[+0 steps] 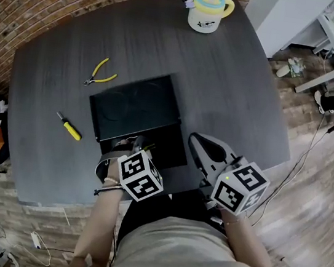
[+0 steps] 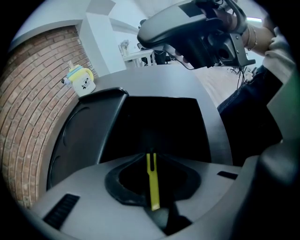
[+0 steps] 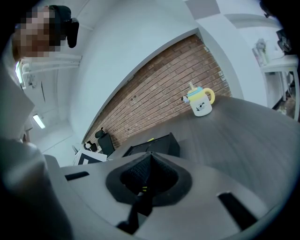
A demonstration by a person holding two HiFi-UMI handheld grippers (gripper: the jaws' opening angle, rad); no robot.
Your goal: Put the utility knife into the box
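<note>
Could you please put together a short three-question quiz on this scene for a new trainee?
1. Multiple choice: What does the left gripper hold between its fingers?
A) yellow-handled pliers
B) a thin yellow utility knife
C) nothing

2. True or false: The black rectangular box on the dark grey table has its lid closed.

3. Fill in the blank: The fingers of the right gripper are ____ (open or shut), with nothing between them.

Key:
1. B
2. False; the lid is open and the left gripper is over the box.
3. shut
</note>
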